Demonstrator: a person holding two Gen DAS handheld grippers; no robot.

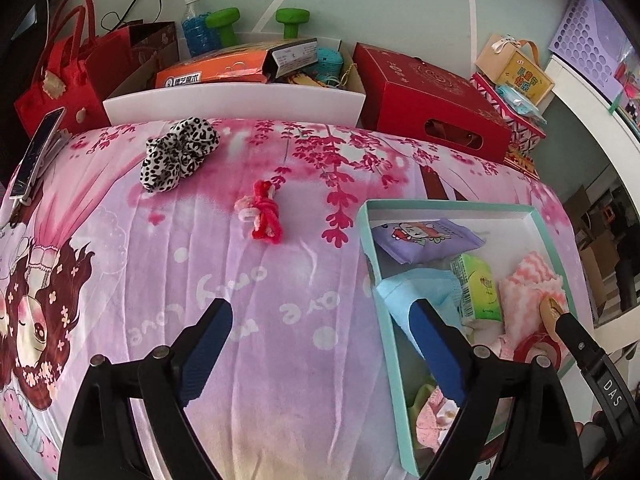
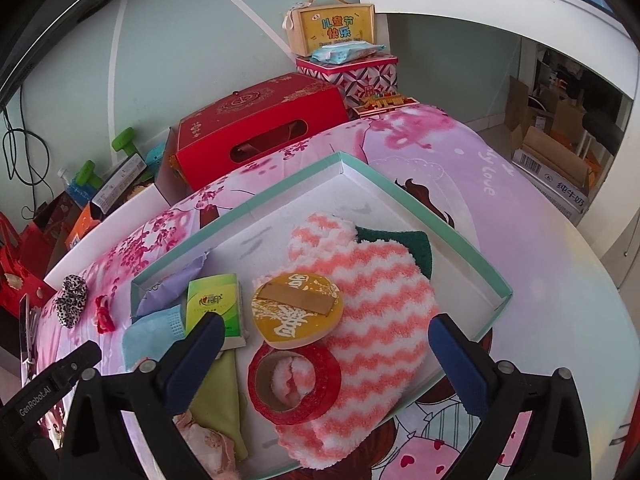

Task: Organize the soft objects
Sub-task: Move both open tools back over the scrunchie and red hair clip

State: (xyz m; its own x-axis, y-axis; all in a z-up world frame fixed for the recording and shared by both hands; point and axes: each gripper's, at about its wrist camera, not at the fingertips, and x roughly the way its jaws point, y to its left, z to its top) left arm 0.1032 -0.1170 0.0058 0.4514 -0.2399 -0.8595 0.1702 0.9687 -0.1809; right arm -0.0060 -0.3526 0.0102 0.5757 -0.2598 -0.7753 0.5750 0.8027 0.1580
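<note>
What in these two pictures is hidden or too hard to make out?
- Left wrist view: the teal box's near corner, hidden behind the left gripper.
- Right wrist view: the green cloth, mostly buried under the pink striped fleece.
- Right wrist view: the red tape roll's near side sinks into fleece.
- Both views: the leopard scrunchie and red hair tie, too small for detail.

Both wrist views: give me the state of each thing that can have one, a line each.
Left hand-held gripper: open, empty, over the cloth.
Right hand-held gripper: open, empty, over the tray.
Teal tray: lidless, partly filled.
Striped fluffy cloth: lying in the tray.
Yellow round piece: resting on the striped cloth.
Red tape roll: flat in the tray.
Leopard scrunchie: outside the tray.
Red hair tie: outside the tray.
</note>
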